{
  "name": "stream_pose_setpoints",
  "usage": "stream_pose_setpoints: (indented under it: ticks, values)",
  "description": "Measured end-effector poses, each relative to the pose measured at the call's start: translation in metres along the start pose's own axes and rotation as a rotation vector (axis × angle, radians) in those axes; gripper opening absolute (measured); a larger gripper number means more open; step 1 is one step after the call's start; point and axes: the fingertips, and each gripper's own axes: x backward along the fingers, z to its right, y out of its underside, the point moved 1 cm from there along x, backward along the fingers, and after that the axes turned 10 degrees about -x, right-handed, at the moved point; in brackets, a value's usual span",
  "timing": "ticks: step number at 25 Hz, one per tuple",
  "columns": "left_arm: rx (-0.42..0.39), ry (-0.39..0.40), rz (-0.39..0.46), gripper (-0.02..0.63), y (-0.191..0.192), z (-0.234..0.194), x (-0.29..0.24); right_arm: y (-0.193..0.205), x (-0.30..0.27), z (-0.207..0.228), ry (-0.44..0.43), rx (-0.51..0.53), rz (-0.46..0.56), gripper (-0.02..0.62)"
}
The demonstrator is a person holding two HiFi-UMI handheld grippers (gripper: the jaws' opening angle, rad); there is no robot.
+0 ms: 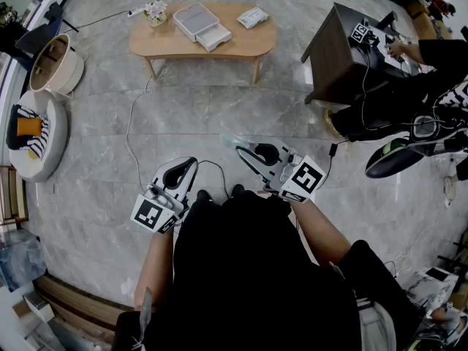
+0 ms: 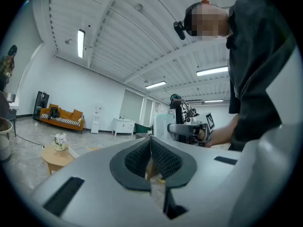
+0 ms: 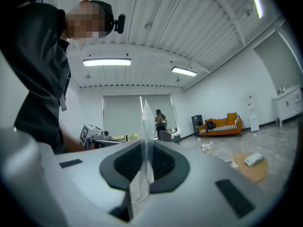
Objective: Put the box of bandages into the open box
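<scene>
Head view: left gripper and right gripper held level, well short of the wooden table. On that table, open box near the middle, box of bandages toward the right end and apart from it, flowers at the left end. Left gripper view: jaws pressed together, nothing between; table far off, low left. Right gripper view: jaws clamped on an upright clear plastic strip; table far off at right.
</scene>
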Motion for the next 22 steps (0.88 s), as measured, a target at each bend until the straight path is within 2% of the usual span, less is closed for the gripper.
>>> stream_pose_setpoints:
  ticks: [11,16,22]
  values:
    - [0.018,0.025,-0.031,0.018,0.003,0.019,-0.007,-0.005,0.024,-0.002,0.011,0.000,0.020,0.031]
    - [0.021,0.021,-0.041,0.018,0.005,0.025,-0.007,-0.002,0.037,-0.006,-0.010,-0.013,0.033,0.032]
    - [0.015,0.005,-0.038,0.018,0.003,0.028,-0.011,-0.002,0.048,0.002,0.004,-0.016,0.037,0.031]
